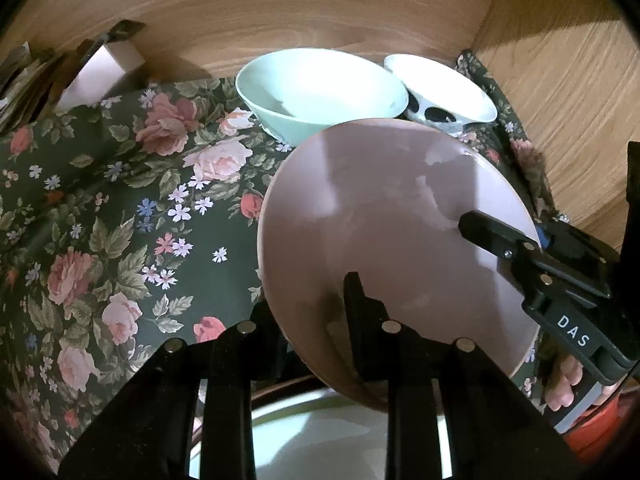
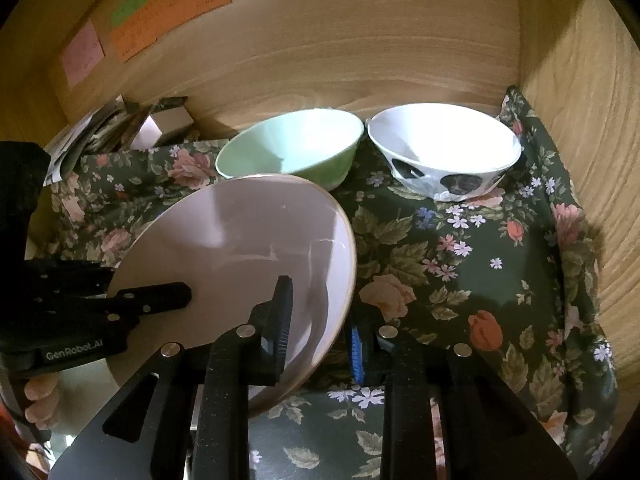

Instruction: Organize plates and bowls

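Note:
A pink plate (image 1: 384, 216) is held tilted above the floral cloth (image 1: 120, 200); it also shows in the right wrist view (image 2: 248, 240). My left gripper (image 1: 316, 312) is shut on its near rim. My right gripper (image 2: 320, 320) is shut on its right rim, and shows in the left wrist view (image 1: 504, 240). My left gripper shows in the right wrist view (image 2: 160, 296). Behind stand a mint green bowl (image 1: 316, 84) (image 2: 288, 148) and a white bowl with dark spots (image 1: 440, 92) (image 2: 444, 148). A pale green plate (image 1: 320, 432) lies below the pink one.
Wooden walls close the back (image 2: 320, 60) and right side (image 2: 580, 120). Small boxes and packets (image 2: 132, 128) sit at the back left. Coloured paper notes (image 2: 168, 4) stick to the back wall. The cloth (image 2: 480, 280) covers the shelf floor.

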Tool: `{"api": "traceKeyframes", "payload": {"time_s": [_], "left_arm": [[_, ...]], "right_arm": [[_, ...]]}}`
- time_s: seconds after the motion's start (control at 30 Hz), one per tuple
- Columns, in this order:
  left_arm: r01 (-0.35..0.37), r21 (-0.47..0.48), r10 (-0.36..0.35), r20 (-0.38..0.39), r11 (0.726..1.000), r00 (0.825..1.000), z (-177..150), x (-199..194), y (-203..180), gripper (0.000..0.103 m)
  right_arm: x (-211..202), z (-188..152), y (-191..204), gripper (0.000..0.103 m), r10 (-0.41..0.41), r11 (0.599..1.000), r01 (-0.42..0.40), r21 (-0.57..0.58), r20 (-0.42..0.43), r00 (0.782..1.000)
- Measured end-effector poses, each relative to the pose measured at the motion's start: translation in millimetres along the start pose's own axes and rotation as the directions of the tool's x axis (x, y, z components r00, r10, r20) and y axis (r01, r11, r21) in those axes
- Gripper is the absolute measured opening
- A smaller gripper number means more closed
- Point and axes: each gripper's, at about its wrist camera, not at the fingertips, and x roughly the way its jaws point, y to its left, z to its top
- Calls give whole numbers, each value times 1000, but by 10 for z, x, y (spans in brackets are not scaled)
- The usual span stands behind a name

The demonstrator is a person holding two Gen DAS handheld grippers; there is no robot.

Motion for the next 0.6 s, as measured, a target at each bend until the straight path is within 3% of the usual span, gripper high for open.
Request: {"api": "traceKeyframes", "payload": {"time_s": [0.6], "left_arm": [[-5,-40,12,182,999,983,-162,-761,94,25]], "right_arm": [[-509,53,335,22,28,999,-23,-47,117,993]]}}
